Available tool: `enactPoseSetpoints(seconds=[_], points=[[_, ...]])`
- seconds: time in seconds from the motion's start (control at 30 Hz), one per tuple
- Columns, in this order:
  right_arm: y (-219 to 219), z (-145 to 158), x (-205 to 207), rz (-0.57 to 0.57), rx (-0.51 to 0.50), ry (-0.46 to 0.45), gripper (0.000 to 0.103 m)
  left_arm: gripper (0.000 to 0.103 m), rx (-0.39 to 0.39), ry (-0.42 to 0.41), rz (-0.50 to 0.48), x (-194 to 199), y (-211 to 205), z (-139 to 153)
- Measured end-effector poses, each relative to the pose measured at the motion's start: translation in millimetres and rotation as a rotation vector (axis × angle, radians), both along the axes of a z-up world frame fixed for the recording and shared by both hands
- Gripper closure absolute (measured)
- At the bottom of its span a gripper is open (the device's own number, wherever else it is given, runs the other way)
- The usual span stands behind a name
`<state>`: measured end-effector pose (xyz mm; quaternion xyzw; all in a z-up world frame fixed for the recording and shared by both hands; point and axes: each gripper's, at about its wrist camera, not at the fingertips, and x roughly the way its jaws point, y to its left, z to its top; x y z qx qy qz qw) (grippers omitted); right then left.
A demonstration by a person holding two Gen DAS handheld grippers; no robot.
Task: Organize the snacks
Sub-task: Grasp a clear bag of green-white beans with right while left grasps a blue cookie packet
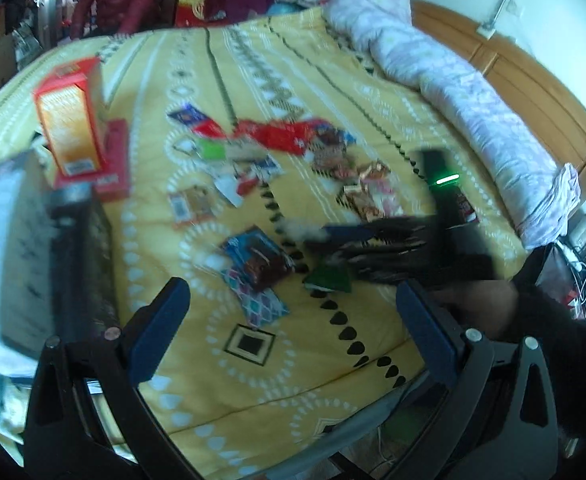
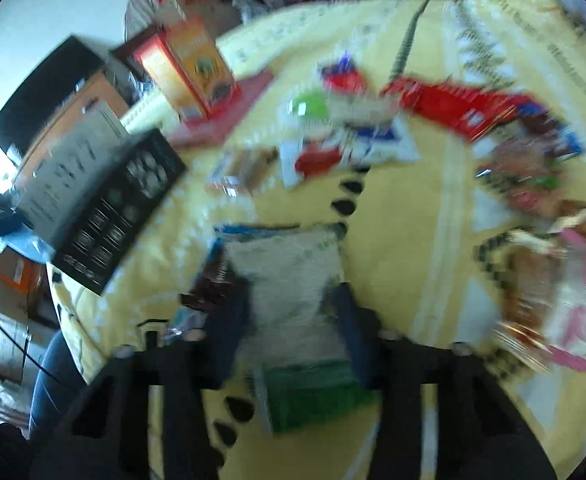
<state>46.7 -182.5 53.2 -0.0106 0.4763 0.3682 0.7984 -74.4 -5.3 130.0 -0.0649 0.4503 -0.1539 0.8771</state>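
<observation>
Bed [image 1: 365, 92] under a yellow patterned quilt; snack packets strewn across its middle. Both views motion-blurred.

Left wrist view: left tool [image 1: 293, 320] hangs over the near edge of the bed, blue pads spread wide, nothing between them. Just beyond lies a blue packet [image 1: 259, 264] with a brown picture. To its right, the right tool [image 1: 321, 236] reaches in from the right, a green light on its body. A small green packet [image 1: 329, 280] sits under its tips. Far left, an orange carton [image 1: 71, 120] stands upright on a flat red box [image 1: 113, 168]; a black box [image 1: 57, 264] lies near left. A long red wrapper [image 1: 285, 134] lies in the far part of the scatter. A rolled lilac duvet [image 1: 453, 92] runs along the far right.

Right wrist view only: right tool [image 2: 289, 328] pads partly closed on either side of a pale silvery packet [image 2: 285, 272]; blur leaves contact unclear, grip cannot be told. The green packet [image 2: 313, 396] lies near, between the tool's arms. Pink-and-brown wrappers [image 2: 553, 300] pile up on the right.
</observation>
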Motion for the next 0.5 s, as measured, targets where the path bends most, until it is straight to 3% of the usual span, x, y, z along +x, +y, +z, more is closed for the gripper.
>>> enactPoseSetpoints(seconds=[0.1, 0.23, 0.3, 0.37, 0.5], points=[[-32, 20, -24, -0.088, 0.031, -0.042, 0.064, 0.000, -0.007, 0.031, 0.006, 21, -9, -29], [-74, 21, -54, -0.187, 0.015, -0.049, 0.066, 0.003, 0.032, 0.107, 0.028, 56, -11, -73], [-88, 14, -63, -0.206, -0.009, -0.024, 0.066, 0.006, 0.096, 0.134, 0.032, 71, -14, -91], [-94, 5, -68, -0.203, -0.021, 0.013, 0.066, 0.008, 0.228, 0.145, 0.087, 83, -10, -105], [-108, 1, -77, -0.200, 0.012, 0.040, 0.056, 0.007, 0.244, 0.105, 0.241, 77, 16, -91]])
